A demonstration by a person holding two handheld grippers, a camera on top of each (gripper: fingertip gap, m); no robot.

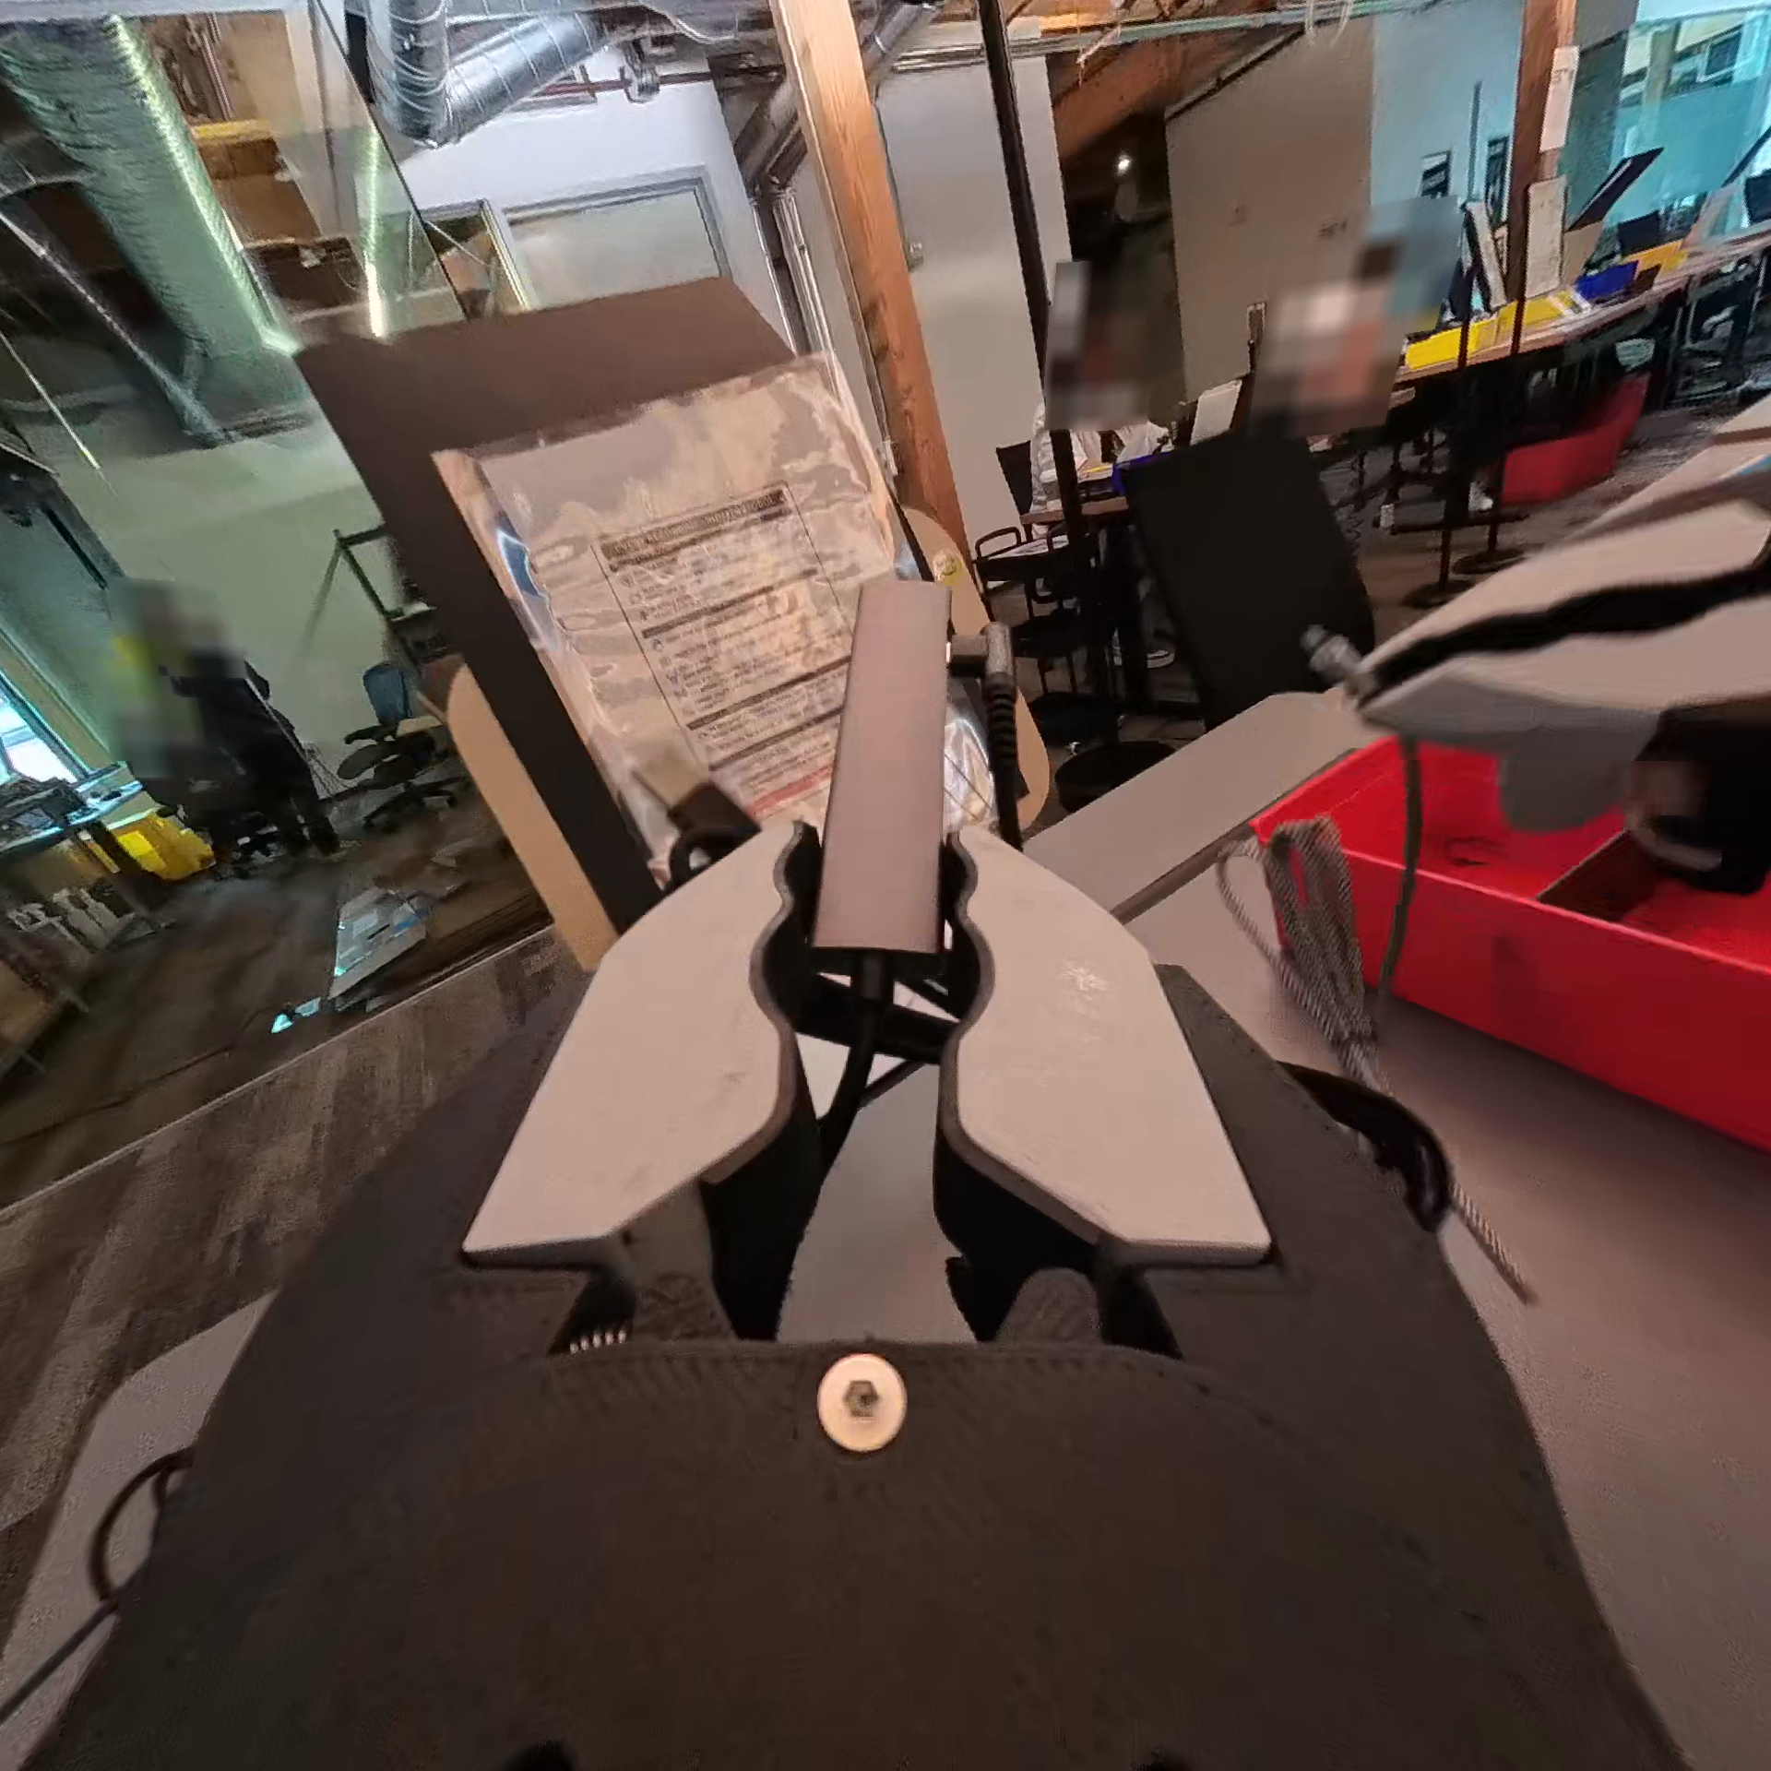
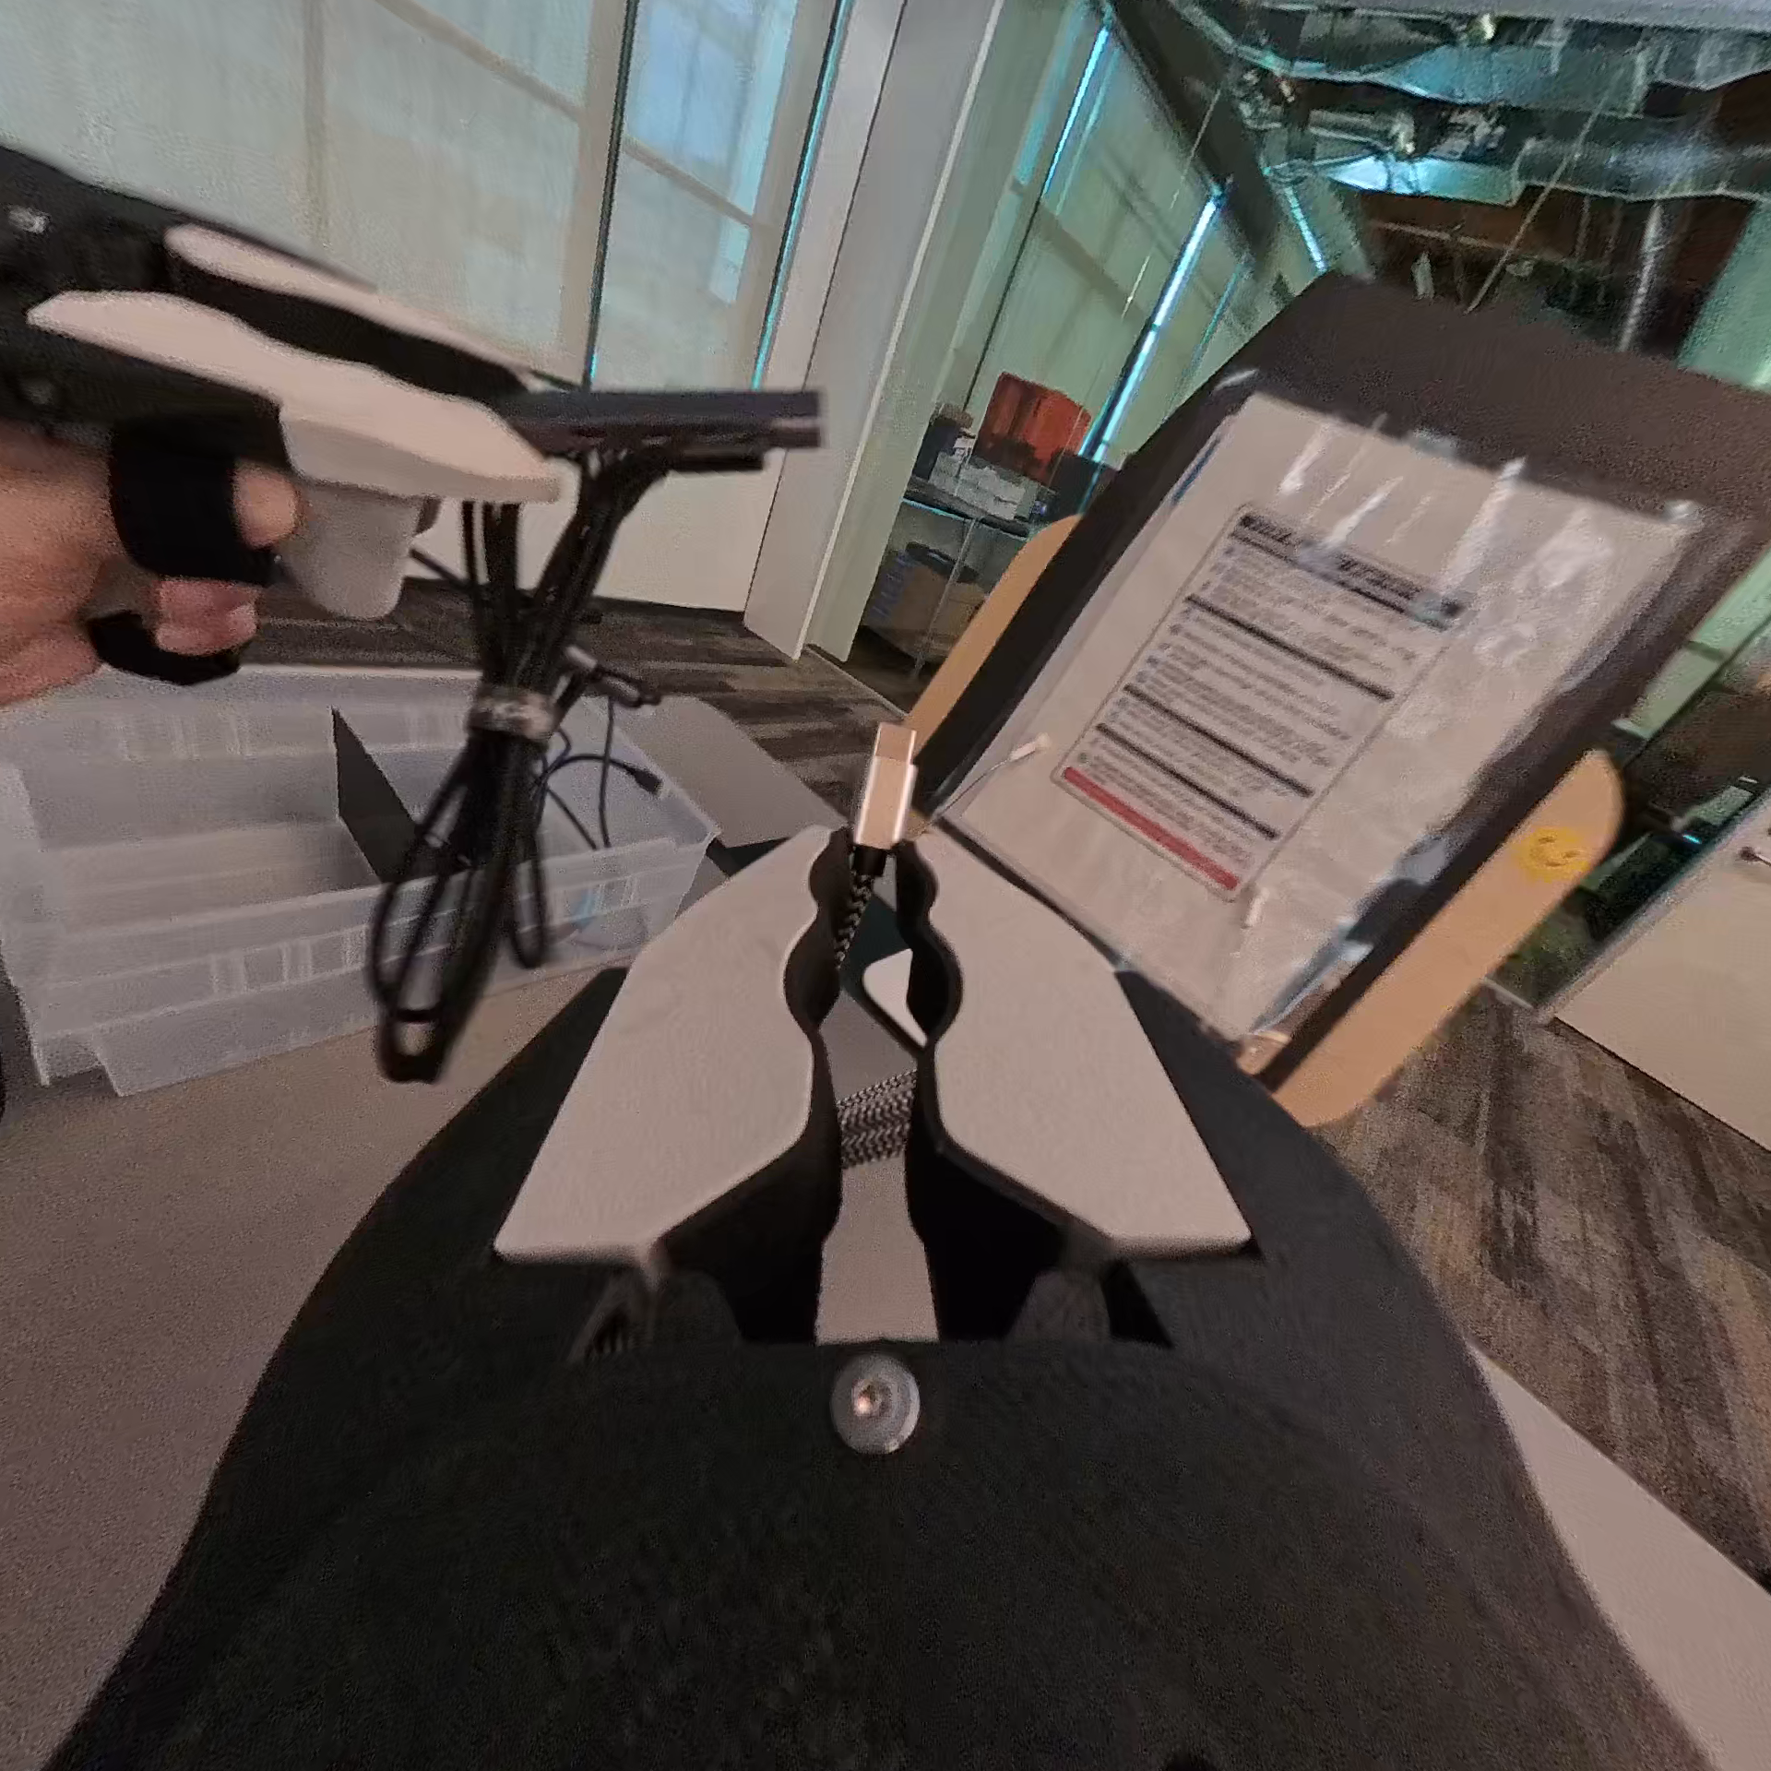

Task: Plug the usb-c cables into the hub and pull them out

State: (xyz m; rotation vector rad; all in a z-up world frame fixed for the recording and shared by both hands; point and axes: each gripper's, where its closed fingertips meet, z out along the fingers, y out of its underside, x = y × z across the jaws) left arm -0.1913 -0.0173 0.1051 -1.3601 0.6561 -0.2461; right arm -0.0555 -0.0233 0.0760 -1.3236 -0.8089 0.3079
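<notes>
My left gripper [image 1: 874,862] is shut on a slim dark grey hub [image 1: 886,757] and holds it up in the air, sticking out past the fingertips. Black cables hang from the hub's underside; in the right wrist view the hub [image 2: 671,422] shows at upper left with its cable bundle [image 2: 498,728] hanging down. My right gripper [image 2: 877,843] is shut on a braided cable just behind its silver usb-c plug [image 2: 886,786], which points forward, apart from the hub. In the left wrist view the right gripper [image 1: 1342,671] comes in from the right with the plug tip [image 1: 1327,652].
A red bin [image 1: 1533,968] sits on the grey table [image 1: 1581,1294] at the right with braided cable [image 1: 1313,930] draped over its edge. A clear plastic bin [image 2: 192,862] stands at the left. A black sign board [image 2: 1342,671] with a laminated sheet stands ahead. The left gripper's tips are roughly 15 cm from the right gripper's.
</notes>
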